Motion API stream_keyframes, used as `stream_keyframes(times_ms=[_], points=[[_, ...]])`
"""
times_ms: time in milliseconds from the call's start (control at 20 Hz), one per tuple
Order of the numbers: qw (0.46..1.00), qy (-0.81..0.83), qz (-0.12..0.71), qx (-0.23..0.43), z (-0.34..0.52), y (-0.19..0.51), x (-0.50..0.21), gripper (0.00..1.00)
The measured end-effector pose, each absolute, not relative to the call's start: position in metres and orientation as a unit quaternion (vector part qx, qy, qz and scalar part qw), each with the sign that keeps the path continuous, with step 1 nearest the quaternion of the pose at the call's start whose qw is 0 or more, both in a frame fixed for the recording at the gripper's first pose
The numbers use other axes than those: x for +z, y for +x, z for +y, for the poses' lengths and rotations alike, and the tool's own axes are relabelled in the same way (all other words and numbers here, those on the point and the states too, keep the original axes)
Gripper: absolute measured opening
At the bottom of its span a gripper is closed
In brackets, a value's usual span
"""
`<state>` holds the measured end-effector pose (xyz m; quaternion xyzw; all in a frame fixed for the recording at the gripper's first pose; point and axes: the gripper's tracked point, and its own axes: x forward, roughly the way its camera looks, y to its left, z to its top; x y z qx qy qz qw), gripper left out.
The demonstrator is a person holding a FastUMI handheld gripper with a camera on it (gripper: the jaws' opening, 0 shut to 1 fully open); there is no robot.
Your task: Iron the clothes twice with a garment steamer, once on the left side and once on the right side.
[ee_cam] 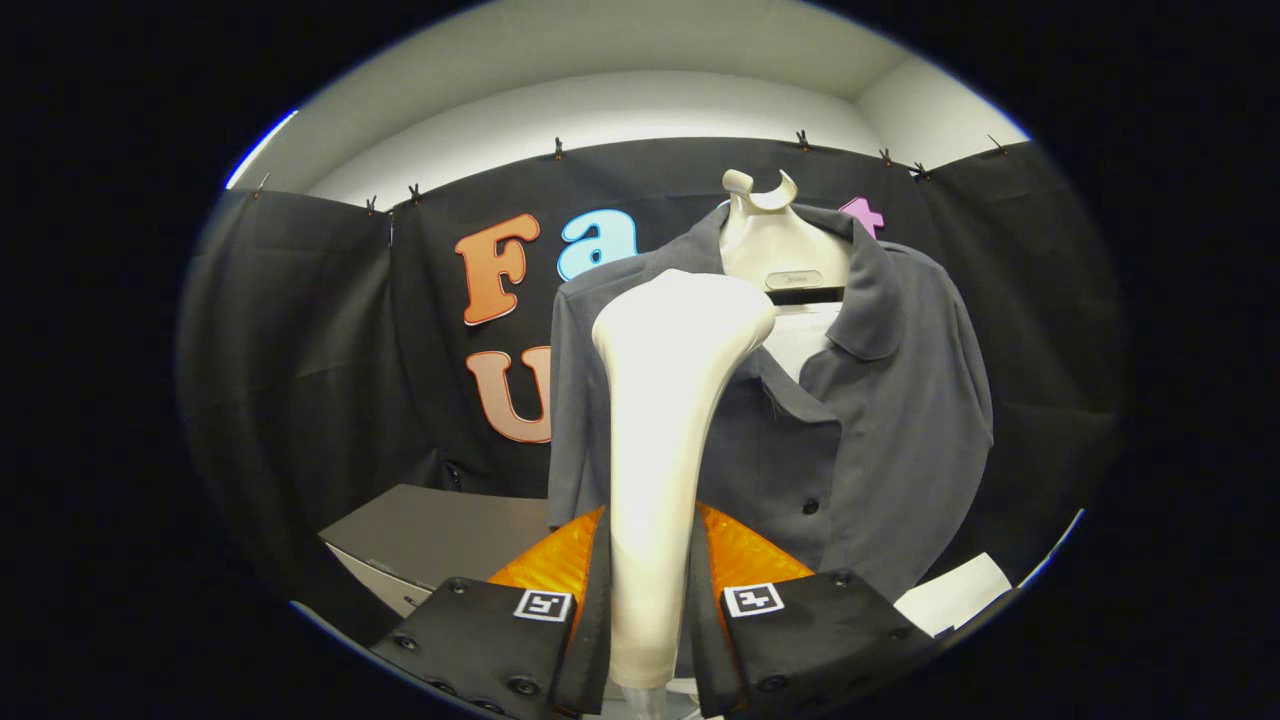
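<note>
Low in the middle of the frame, the gripper (pixel 650 610) has both fingers pressed against the handle of a cream plastic garment steamer (pixel 668 400), whose wide head rises to the centre. Just beyond it, blocking part of the view, hangs a dark grey collared button shirt (pixel 890 400) on a cream hanger form (pixel 775 240). A grey box (pixel 440 530) sits lower left; white paper (pixel 950 595) lies lower right.
</note>
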<state>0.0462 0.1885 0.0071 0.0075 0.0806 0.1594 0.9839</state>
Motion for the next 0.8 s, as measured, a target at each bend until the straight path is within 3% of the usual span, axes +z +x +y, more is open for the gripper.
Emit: stream_keyframes(times_ms=[800], points=[[0.976, -0.005, 0.139, 0.170, 0.187, 0.054, -0.063, 0.42]])
